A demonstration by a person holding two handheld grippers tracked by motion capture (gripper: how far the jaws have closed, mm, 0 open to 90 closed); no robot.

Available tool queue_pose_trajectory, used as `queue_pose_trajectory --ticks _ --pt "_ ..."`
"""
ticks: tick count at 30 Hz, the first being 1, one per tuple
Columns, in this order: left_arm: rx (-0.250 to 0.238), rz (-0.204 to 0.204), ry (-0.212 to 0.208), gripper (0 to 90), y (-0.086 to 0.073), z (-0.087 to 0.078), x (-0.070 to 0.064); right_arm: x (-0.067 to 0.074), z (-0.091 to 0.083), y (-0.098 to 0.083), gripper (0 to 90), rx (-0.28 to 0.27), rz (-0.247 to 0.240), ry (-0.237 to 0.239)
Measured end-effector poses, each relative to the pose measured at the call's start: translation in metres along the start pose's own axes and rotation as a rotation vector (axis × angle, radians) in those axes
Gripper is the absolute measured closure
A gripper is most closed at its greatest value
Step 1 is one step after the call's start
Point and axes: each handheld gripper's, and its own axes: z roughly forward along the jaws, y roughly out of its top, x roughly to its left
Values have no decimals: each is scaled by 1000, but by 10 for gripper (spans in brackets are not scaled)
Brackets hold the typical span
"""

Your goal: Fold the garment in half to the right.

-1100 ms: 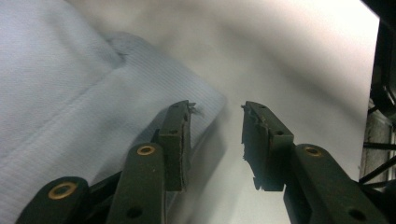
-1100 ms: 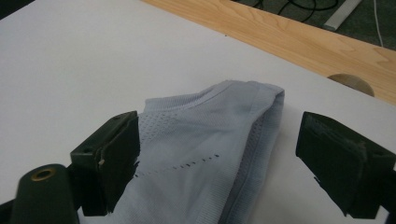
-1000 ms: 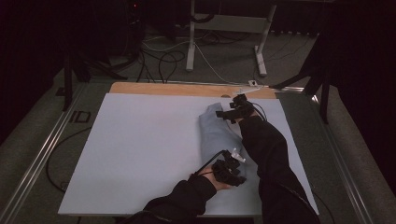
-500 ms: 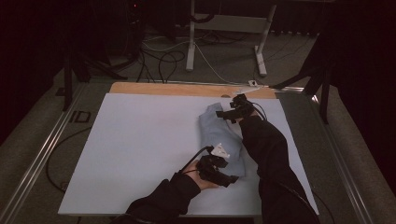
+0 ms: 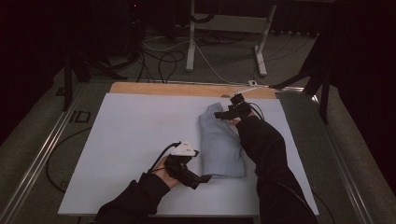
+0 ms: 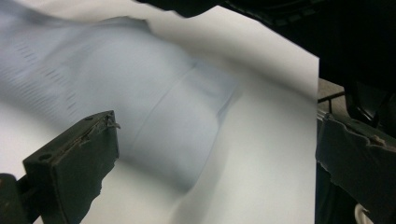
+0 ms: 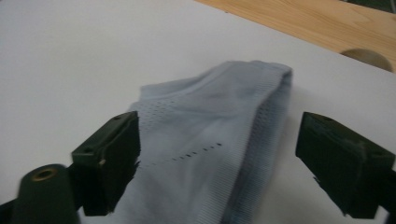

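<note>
At frame centre-right, the folded pale-blue garment (image 5: pixel 221 144) lies on the bench (image 5: pixel 130 135) between the left gripper (image 5: pixel 205 178) and right gripper (image 5: pixel 218 114), both with jaws apart.

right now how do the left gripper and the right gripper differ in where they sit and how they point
The left gripper sits at the near end of the folded light-blue garment, by its near left corner; the right gripper sits at the far end. The left gripper points rightward along the near edge; the right gripper points leftward over the far edge. Both have their jaws apart and hold nothing, above the white board.
</note>
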Motion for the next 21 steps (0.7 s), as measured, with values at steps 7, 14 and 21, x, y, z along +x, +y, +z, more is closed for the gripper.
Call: queue_pose_trajectory --ticks 7,14,21 --pt "-79 -26 83 9 -34 -39 11 -9 8 0 394 17 49 -54" --pt "-103 -79 141 10 -67 -69 20 -9 26 -3 447 76 71 -37" --pt "-121 -136 188 10 -93 -85 29 -3 39 -6 811 134 11 -62"
